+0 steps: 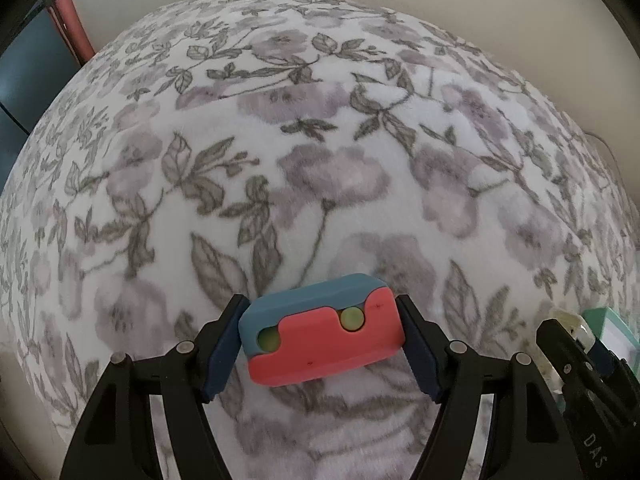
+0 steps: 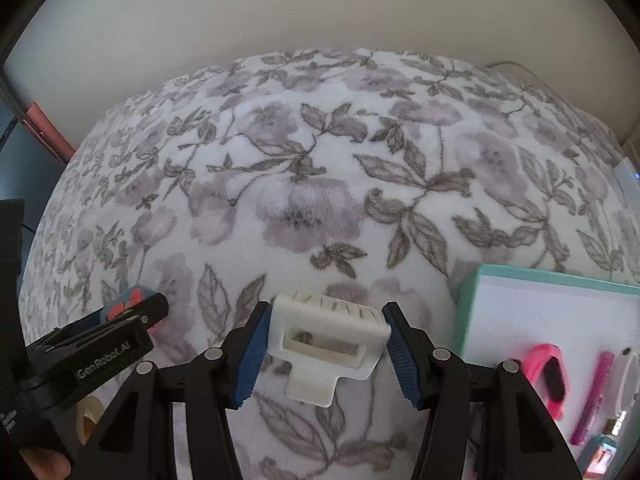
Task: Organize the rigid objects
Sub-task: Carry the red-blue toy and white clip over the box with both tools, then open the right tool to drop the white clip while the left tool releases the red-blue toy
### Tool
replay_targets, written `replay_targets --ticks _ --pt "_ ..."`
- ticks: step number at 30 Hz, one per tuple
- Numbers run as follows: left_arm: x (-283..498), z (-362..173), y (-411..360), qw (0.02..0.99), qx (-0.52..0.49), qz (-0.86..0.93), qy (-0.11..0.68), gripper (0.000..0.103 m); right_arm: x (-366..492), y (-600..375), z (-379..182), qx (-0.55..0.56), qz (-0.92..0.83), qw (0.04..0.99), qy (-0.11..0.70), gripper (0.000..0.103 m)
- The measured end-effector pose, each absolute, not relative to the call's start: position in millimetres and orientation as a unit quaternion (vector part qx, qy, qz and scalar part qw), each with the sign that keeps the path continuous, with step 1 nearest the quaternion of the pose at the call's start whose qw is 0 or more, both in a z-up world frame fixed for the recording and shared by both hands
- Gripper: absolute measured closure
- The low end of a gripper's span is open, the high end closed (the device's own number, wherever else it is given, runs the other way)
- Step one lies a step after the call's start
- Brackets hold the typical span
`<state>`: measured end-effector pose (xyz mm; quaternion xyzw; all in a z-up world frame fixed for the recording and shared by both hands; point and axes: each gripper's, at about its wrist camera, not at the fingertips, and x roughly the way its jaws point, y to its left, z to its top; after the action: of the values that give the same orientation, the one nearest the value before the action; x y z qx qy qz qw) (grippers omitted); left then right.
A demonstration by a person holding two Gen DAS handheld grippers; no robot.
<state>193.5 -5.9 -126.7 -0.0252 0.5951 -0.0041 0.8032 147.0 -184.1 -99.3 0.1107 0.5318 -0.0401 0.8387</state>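
Observation:
My left gripper (image 1: 322, 330) is shut on a blue and red block (image 1: 324, 344) with two green round inserts, held over the floral blanket (image 1: 320, 160). My right gripper (image 2: 324, 340) is shut on a white hair claw clip (image 2: 326, 344), just left of a teal-rimmed white box (image 2: 520, 312). The box holds a pink wristband (image 2: 550, 376), a magenta pen (image 2: 594, 396) and other small items. The left gripper also shows at the left of the right wrist view (image 2: 120, 332), with the block (image 2: 130, 300) peeking above it.
The right gripper's finger with the clip shows at the right edge of the left wrist view (image 1: 568, 340). A roll of tape (image 2: 88, 420) lies at the lower left. A cream wall stands behind the bed. A red and dark object (image 1: 68, 20) is at the far left.

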Motion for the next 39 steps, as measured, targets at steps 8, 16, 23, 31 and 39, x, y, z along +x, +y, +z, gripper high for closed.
replay_targets --ticks 8,16,23,31,39 --pt "153.4 -75.4 -28.3 0.819 -0.018 -0.028 0.573 0.029 100.5 -198.5 -64.5 0.123 -0.048 0.852 0.507 0.044" --pt "109.0 -31.9 -84.2 0.831 0.003 -0.096 0.548 0.028 36.1 -242.4 -40.0 0.142 -0.108 0.851 0.493 0.044" --pt "66.2 -23.4 -141.1 0.825 0.036 -0.151 0.544 0.028 -15.4 -301.1 -38.5 0.190 -0.180 0.831 0.491 0.044" --pt "34.0 -36.6 -199.5 0.804 0.073 -0.198 0.556 0.028 -45.5 -346.2 -55.3 0.224 -0.233 0.802 0.503 0.044" --pt "31.4 -58.3 -212.7 0.783 0.048 -0.220 0.580 0.028 -52.4 -361.2 -70.9 0.230 -0.248 0.786 0.518 0.044"
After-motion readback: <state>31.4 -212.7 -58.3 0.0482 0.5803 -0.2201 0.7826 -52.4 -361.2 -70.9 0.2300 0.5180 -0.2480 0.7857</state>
